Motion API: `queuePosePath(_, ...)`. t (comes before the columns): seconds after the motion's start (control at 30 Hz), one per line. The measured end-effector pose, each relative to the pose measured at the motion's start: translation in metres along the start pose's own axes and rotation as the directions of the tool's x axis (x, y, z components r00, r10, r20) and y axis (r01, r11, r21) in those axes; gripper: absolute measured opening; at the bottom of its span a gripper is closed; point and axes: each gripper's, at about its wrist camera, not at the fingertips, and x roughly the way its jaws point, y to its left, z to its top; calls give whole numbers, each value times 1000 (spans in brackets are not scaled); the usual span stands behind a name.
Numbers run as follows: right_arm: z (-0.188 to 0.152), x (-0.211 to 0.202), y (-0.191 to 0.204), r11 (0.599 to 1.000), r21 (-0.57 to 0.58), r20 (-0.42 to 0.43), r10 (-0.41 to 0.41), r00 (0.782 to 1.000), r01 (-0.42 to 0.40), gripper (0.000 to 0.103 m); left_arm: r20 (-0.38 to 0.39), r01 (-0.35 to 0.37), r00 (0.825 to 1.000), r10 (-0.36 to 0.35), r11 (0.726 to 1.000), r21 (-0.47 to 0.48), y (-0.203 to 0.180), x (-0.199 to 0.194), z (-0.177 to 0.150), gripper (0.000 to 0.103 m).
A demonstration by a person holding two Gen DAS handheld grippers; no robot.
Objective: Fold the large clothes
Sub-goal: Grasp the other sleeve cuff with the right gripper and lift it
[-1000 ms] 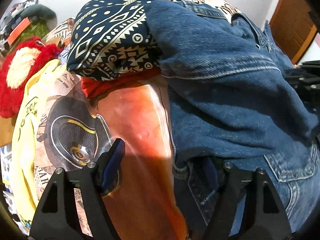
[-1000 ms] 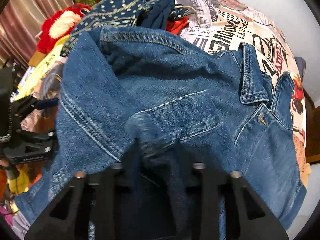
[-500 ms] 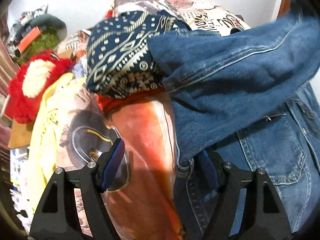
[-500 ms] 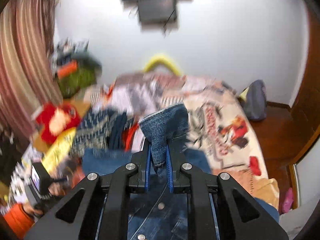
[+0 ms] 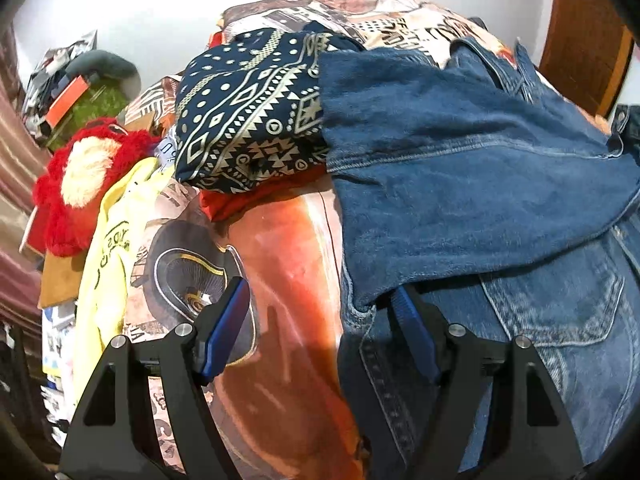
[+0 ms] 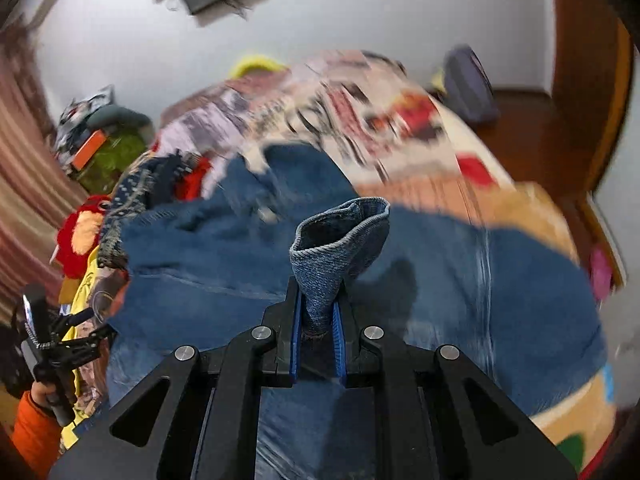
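A blue denim jacket [image 5: 472, 184] lies spread on a bed with a printed cover [image 5: 288, 264]. My left gripper [image 5: 320, 320] is open at the jacket's left edge; its right finger sits under a folded flap of denim, its left finger over the cover. My right gripper [image 6: 316, 320] is shut on a bunched piece of the denim jacket [image 6: 340, 240] and holds it up above the rest of the jacket [image 6: 460, 292]. The left gripper also shows in the right wrist view [image 6: 76, 344] at the far left.
A navy patterned cloth [image 5: 248, 116] on a red garment [image 5: 244, 200] lies beyond the jacket. A yellow shirt [image 5: 108, 248] and a red plush toy [image 5: 80, 180] lie at the left. A wooden door [image 5: 580, 32] stands at the right.
My right gripper has closed on a piece of denim, lifted it, and now swings it over the jacket. A denim flap has come down over the jacket by my left gripper, which stays open.
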Motion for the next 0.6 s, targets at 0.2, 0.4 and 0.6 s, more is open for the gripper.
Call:
queuePosePath(0.2,-13,-10,-25,994,101,6,40,999,-40,12,-8,4,1000,-4,1000,12,-9,-3,-2,73)
queuePosePath(0.4,-2,-54,-19,997,55,148,38,988,-47,12,65,48,997,-50,998,29,-18,-29,7,73)
queuePosePath(0.6,-13,-22,-43,994,107,52,-21,998,15,12,4,52,999,-52,998,31,-25,-9,7,73)
